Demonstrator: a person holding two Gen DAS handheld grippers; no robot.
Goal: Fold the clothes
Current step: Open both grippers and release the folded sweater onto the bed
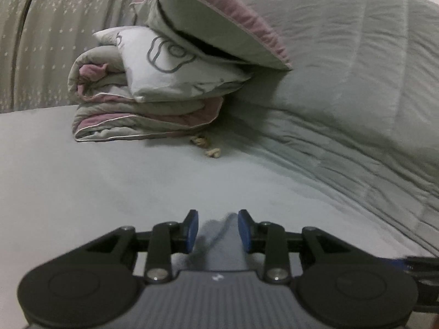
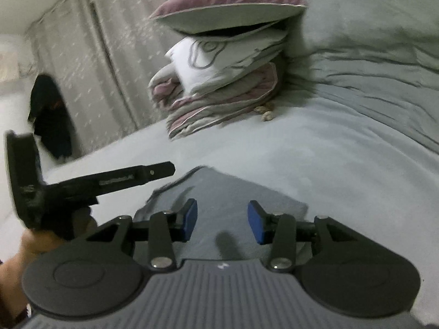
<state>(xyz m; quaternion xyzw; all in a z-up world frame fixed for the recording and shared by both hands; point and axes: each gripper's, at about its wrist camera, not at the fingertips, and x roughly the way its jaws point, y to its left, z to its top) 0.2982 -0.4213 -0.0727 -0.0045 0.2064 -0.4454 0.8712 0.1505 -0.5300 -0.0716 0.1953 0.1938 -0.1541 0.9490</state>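
The right gripper [image 2: 222,220] is hovering spread over a folded grey garment [image 2: 227,192] lying on the pale bedsheet [image 2: 301,159]. The left gripper [image 1: 218,229] is standing spread around a fabric ridge. Ahead, stacked bedding [image 2: 219,82] is sitting before patterned curtains [image 2: 109,54].

— What sits toward the bed's [image 1: 82,192] far edge?
— A folded quilt stack [image 1: 142,120], a white pillow [image 1: 175,68] on it, a cushion [image 1: 219,27] on top.
— And beyond?
— Patterned curtains [image 1: 55,41].

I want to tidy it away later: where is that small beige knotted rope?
The rope lies on the bed sheet at the foot of the folded bedding stack, on the stack's right in both wrist views.
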